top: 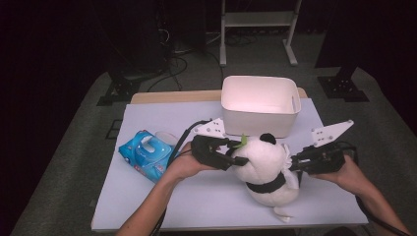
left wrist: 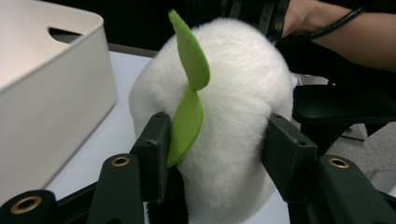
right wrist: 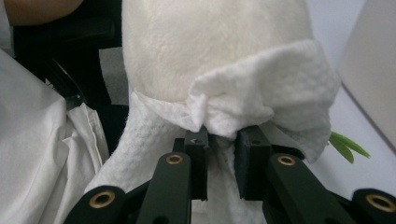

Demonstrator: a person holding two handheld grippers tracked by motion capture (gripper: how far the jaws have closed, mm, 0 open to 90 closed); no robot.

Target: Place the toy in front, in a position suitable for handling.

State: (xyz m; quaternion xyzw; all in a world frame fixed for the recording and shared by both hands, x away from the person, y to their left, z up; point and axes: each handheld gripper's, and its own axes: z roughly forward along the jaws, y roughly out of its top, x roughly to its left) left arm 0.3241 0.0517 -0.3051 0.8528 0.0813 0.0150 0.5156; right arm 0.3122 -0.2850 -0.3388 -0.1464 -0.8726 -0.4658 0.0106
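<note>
Nearest the person, a plush panda (top: pixel 268 169) sits upright on the white table (top: pixel 196 196), between the two hands. The left tool (top: pixel 235 160) grips the panda's head from the left, its jaws pressed into the white fur on either side, one pad lying against the green felt leaf (left wrist: pixel 189 107) on the head. The right tool (top: pixel 295 164) meets the panda from the right, its jaws pinching a bunched white tissue (right wrist: pixel 261 100) held against the fur. Left of the panda lies a blue tissue pack (top: pixel 143 155). Just behind the panda stands a white plastic bin (top: pixel 259 105).
</note>
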